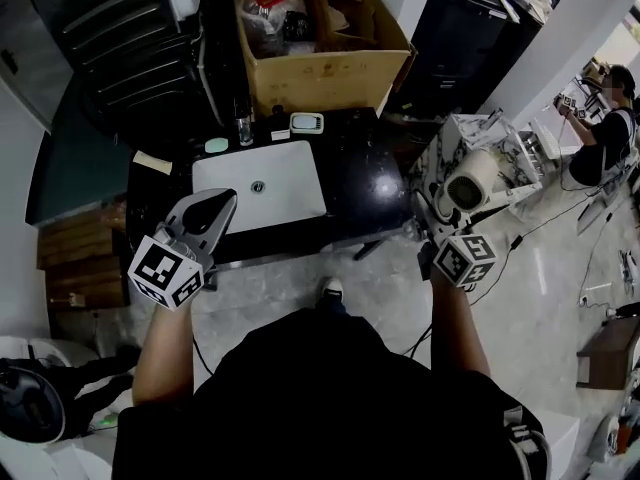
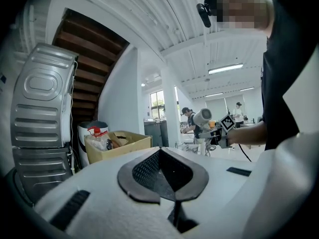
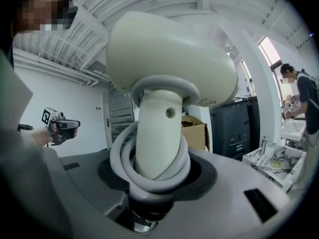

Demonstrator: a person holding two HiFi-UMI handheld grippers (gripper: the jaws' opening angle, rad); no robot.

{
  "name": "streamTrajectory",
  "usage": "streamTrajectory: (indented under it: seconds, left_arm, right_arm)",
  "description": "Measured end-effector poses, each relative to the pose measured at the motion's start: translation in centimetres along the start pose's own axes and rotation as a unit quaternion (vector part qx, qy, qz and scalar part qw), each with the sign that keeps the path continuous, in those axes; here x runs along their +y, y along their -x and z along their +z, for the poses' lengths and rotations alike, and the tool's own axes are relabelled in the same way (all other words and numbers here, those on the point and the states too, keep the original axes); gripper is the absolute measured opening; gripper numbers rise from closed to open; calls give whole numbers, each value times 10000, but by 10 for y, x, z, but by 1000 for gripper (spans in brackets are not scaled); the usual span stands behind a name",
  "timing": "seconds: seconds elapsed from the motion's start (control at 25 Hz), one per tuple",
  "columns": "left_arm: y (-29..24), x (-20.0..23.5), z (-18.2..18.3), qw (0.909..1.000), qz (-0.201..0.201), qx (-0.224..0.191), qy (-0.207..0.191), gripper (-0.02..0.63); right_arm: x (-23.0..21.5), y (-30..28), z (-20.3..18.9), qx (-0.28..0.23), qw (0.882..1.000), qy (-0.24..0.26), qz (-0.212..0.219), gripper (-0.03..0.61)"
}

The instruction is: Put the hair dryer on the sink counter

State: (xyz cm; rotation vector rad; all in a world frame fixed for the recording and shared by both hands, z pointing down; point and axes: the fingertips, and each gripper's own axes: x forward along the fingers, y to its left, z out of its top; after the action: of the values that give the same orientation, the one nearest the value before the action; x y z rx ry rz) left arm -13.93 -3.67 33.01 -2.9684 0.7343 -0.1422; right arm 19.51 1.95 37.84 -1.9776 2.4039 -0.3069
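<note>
**Entry 1.** Cream-white plastic hair dryer [image 1: 472, 180]. Held upright, handle down and rounded body up. Not on the bench; hung off its 3 o'clock end, above a cluttered white rack [image 1: 505, 163].

**Entry 2.** Grey rubber cord [image 3: 149, 176]. Looped in coils round the lower handle of the hair dryer.

**Entry 3.** Right tongs [image 3: 152, 195]. Clenched on the cord-wrapped handle.

**Entry 4.** Left tongs [image 2: 167, 178]. Pressed together, with nothing between. Hung over the bench's 6 o'clock edge, at 7 o'clock of the basin.

**Entry 5.** Dark glossy sink bench [image 1: 365, 183]. Fitted with a white rectangular basin [image 1: 285, 193].
- Ranged along the 12 o'clock edge: a clear glass bottle [image 1: 244, 128], a small white boxy device [image 1: 307, 122] and a pale round disc [image 1: 216, 145].

**Entry 6.** Open brown cardboard box [image 1: 325, 78]. Stood at 12 o'clock of the bench. Held a clear plastic container with a red top [image 1: 268, 8].

**Entry 7.** Person in a dark top [image 1: 605, 128]. Stood well apart, at 2 o'clock, beside another cluttered surface.
</note>
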Motion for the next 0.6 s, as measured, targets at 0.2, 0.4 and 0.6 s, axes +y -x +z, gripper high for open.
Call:
streamTrajectory:
  seconds: [0.2, 0.4, 0.6]
  left_arm:
    - [-61, 30, -4, 9998, 99, 143, 77, 15]
    - [-108, 56, -9, 9993, 253, 196, 170, 15]
    - [-142, 67, -11, 9989, 338, 235, 215, 15]
  right_arm:
    - [-55, -62, 5, 201, 9997, -76, 125, 193]
    - [-96, -112, 7, 420, 9988, 72, 237, 193]
    - [-122, -143, 9, 512, 9979, 98, 394, 193]
